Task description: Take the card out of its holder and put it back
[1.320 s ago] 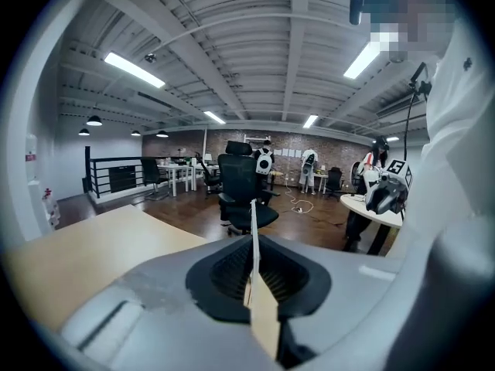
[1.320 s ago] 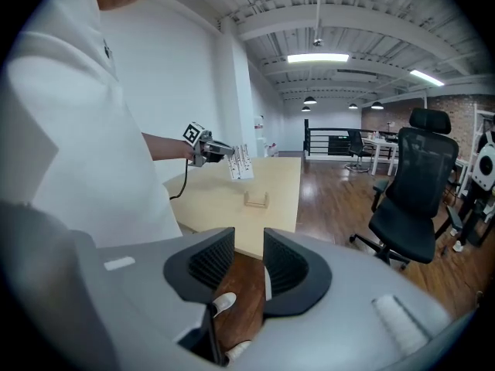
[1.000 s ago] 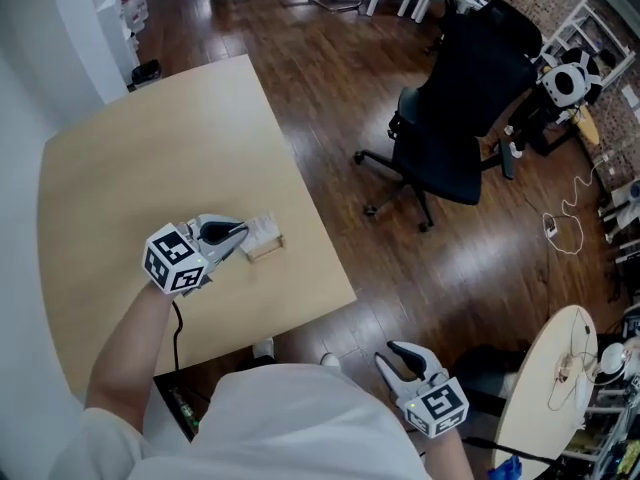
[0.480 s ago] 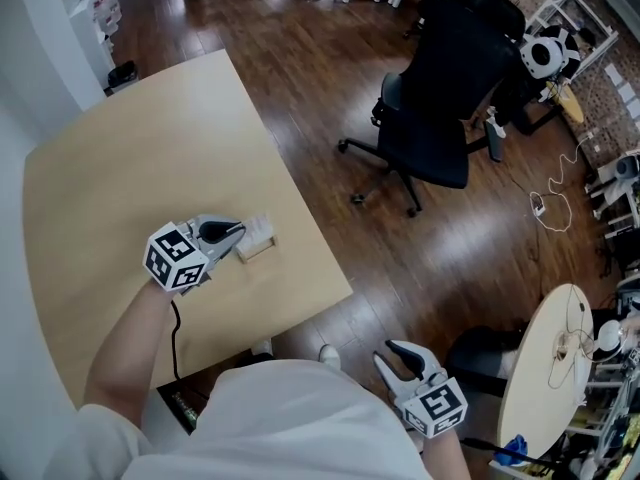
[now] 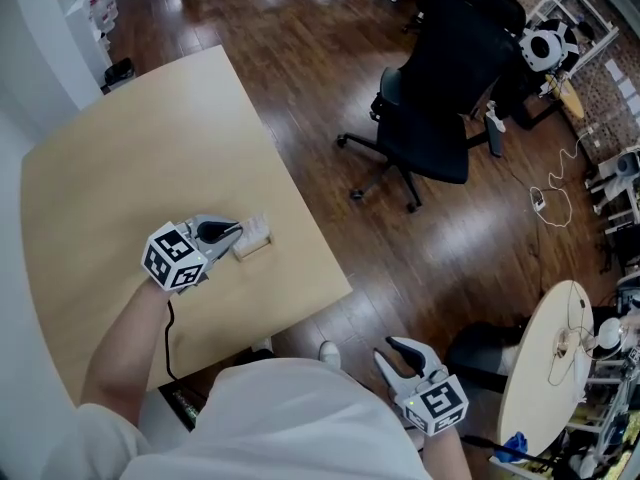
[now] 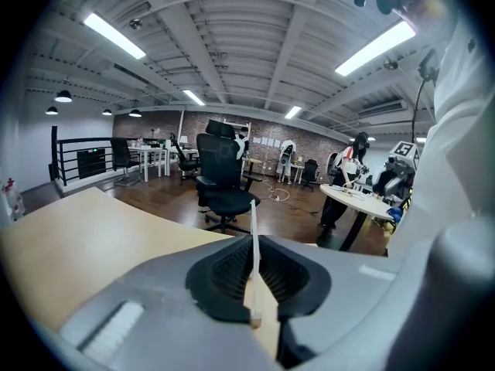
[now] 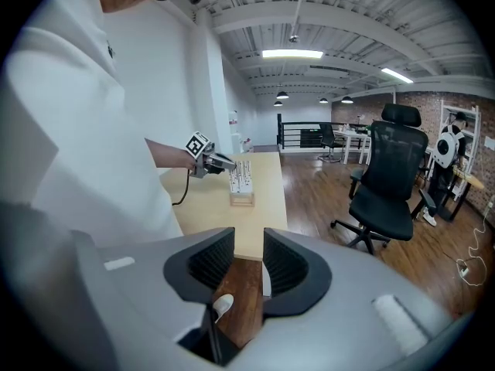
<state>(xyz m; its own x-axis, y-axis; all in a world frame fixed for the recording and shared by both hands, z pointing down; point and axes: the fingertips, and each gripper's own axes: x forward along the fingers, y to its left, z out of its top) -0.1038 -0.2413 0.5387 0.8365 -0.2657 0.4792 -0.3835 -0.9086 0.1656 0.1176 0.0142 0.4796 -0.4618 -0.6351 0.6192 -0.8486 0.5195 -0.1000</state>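
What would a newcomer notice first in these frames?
The left gripper, shut on a thin white card right at the holder near the table edge. Next, the black office chair on the wood floor, and the right gripper open and empty, off the table.

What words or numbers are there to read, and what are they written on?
Nothing here reads clearly.
Card: dark print, too small to read.
Marker cubes: black-and-white squares, no words.
White boxes by the far wall: red marks, too blurred to read.
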